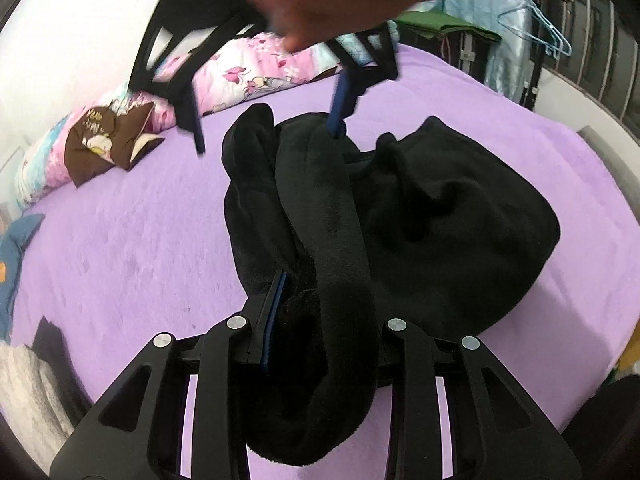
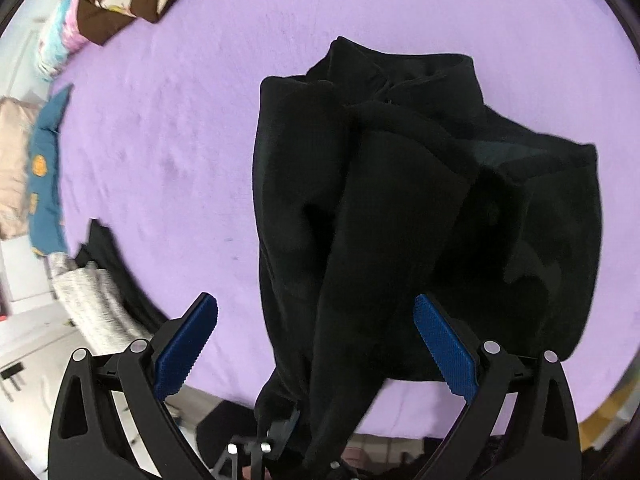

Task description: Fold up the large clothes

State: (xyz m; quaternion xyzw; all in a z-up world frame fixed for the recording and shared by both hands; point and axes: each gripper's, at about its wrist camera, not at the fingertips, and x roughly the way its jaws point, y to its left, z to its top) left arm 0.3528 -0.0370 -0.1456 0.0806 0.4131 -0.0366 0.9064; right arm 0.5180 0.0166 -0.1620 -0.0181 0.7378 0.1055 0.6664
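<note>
We see a black garment [image 1: 420, 216] in a lumpy heap on the purple bed [image 1: 120, 240], in the middle and right of both views. It is not flat yet, so we think the folding has only begun. In the left wrist view, a thick strip of the cloth runs down from the heap into the left gripper [image 1: 320, 332] at the bottom of the frame. Its jaws are pressed on that strip, with one blue pad showing beside the cloth. We think it holds this end up so the garment can be pulled straight. The right gripper [image 2: 316, 344] sits at the bottom of its own view with its jaws spread wide, and the cloth passes between the blue pads [image 2: 444, 356] without being squeezed. We think it is ready to take a second hold. In the upper left of the left wrist view lie pillows [image 1: 116, 140], well apart from the garment. More clothes [image 2: 48, 176] sit at the left edge of the right wrist view.
</note>
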